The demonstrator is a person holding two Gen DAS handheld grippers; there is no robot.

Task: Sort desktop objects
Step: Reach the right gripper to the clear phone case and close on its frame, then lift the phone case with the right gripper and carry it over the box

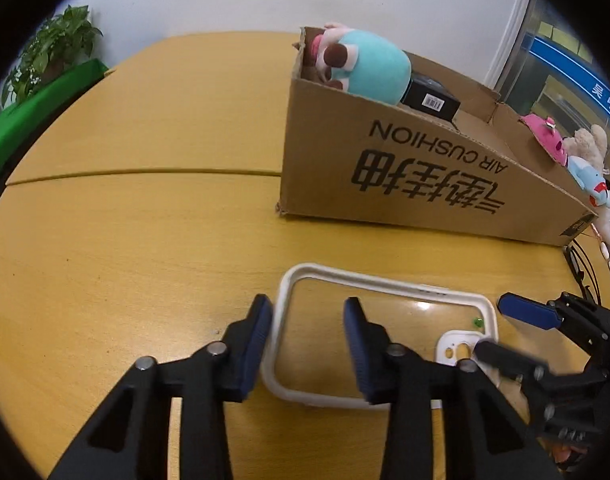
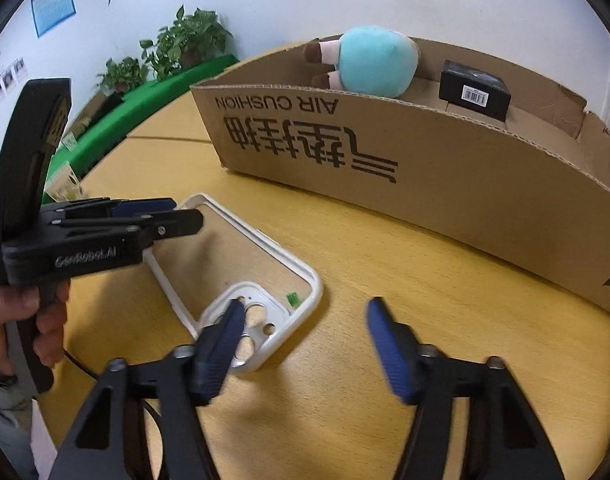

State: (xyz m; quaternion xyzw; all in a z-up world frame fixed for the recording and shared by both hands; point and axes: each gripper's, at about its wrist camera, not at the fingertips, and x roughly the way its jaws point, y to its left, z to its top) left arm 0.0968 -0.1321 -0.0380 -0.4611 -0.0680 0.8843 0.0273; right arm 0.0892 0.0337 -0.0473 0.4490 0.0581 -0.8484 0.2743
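Observation:
A clear phone case with a white rim (image 1: pixel 385 280) lies flat on the wooden table; it also shows in the right wrist view (image 2: pixel 313 276). My left gripper (image 1: pixel 307 312) is open, its jaws astride the case's left rim. My right gripper (image 2: pixel 303 310) is open over the case's camera-cutout end, one finger (image 2: pixel 225 332) above the cutout; it shows in the left wrist view (image 1: pixel 501 328) at the right. A cardboard box (image 1: pixel 425 168) behind the case holds a teal plush toy (image 1: pixel 369 64) and a black box (image 1: pixel 429 98).
Pink, beige and blue plush toys (image 1: pixel 585 160) sit at the box's right end. Black cables (image 1: pixel 581 268) lie on the table at the right. Potted plants (image 2: pixel 185 44) and a green surface (image 2: pixel 145 100) stand beyond the table's far edge.

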